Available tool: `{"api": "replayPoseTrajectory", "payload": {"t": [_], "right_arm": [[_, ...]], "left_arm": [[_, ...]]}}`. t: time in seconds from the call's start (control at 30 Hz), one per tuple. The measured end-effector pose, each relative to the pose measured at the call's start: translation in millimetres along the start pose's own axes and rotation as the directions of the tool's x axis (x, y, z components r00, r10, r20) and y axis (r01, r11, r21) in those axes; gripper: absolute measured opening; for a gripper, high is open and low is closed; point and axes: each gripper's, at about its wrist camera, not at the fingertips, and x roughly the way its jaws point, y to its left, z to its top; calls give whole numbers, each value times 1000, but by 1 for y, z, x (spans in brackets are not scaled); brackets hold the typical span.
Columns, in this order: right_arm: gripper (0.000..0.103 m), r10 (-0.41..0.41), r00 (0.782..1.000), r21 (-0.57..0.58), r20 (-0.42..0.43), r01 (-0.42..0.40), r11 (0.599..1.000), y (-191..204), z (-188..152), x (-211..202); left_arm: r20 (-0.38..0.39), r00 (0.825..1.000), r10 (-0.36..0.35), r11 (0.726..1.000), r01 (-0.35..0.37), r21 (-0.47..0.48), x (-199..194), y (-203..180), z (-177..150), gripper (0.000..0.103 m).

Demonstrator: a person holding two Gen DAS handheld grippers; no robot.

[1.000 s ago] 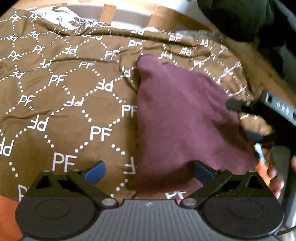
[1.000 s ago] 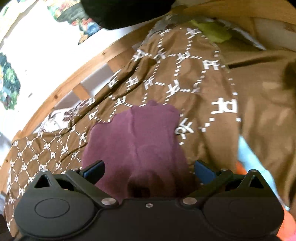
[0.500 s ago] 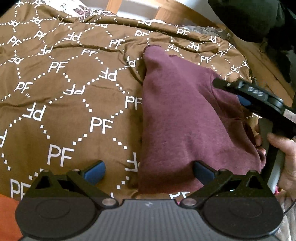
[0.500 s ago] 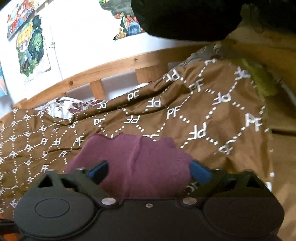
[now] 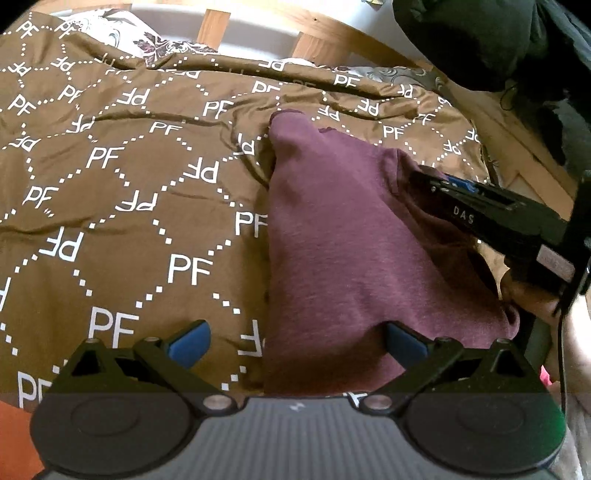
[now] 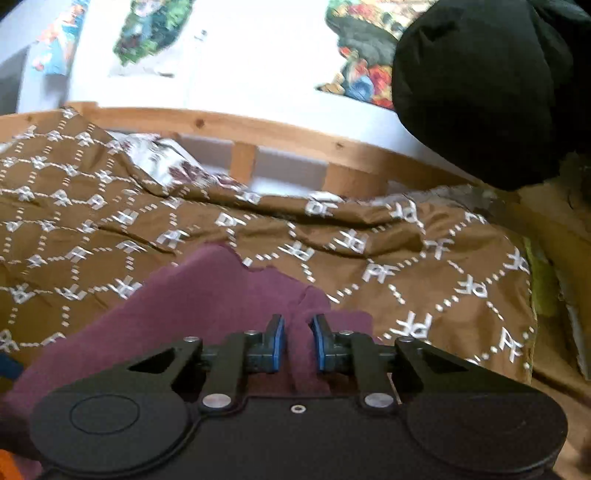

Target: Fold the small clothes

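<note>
A maroon garment (image 5: 343, 236) lies partly folded on the brown "PF" patterned bedspread (image 5: 122, 206). My left gripper (image 5: 295, 341) is open wide at its near edge, the right blue pad against the cloth. In the left wrist view my right gripper (image 5: 448, 186) reaches in from the right over the garment's far right part. In the right wrist view the right gripper (image 6: 297, 341) has its blue pads closed nearly together on a raised ridge of the maroon garment (image 6: 207, 302).
A wooden bed rail (image 6: 258, 133) runs along the far side, with a floral pillow (image 6: 162, 162) under the bedspread. A large black bundle (image 6: 480, 85) hangs at the upper right. Posters (image 6: 155, 33) hang on the white wall.
The right gripper has gone from wide open to closed on a fold of the maroon garment and has tilted up. The left gripper has stayed open at the near edge.
</note>
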Motion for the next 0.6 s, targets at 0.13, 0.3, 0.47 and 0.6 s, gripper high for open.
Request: {"api": "replayPoseTrajectory", "payload": {"t": [0.13, 0.3, 0.47, 0.6], "right_arm": [[61, -34, 999, 182, -37, 40, 983, -29, 0, 2], [80, 59, 997, 430, -50, -32, 902, -59, -7, 13], [83, 140, 989, 486, -54, -96, 869, -71, -11, 42], [82, 154, 985, 513, -72, -96, 853, -75, -18, 55]], "left_arm": [[0, 1000, 0, 1000, 0, 1, 0, 0, 0, 102], [9, 1000, -18, 1000, 18, -7, 0, 2, -1, 102], [69, 992, -105, 994, 108, -35, -5, 5, 2, 102], [74, 993, -96, 995, 98, -27, 1, 2, 5, 102]]}}
